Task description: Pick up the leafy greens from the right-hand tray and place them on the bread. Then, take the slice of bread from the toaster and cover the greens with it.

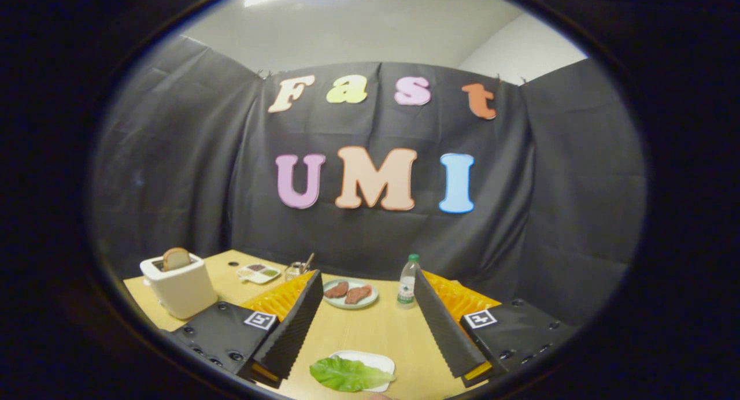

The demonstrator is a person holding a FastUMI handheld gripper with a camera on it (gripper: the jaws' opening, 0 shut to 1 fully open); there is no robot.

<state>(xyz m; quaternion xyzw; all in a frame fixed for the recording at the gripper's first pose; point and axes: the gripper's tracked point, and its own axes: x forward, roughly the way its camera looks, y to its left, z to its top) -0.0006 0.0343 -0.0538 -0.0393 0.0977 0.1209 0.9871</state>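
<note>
A green leaf (pixel 347 374) lies on a small white tray (pixel 378 361) on the wooden table, low between my two fingers and near their base. My gripper (pixel 367 274) is open, its fingers spread wide above the table with nothing between them. A white toaster (pixel 179 290) stands to the left, beyond the left finger, with a slice of bread (pixel 176 258) sticking up from its slot. Just ahead of the fingertips sits a pale green plate (pixel 371 300) with two reddish-brown slices (pixel 348 292) on it.
A small water bottle (pixel 407 281) with a green cap stands just right of the plate. A little divided dish (pixel 258 273) and a glass jar (pixel 296 269) with a utensil sit at the back left. Bare tabletop (pixel 370 330) runs between the plate and the white tray.
</note>
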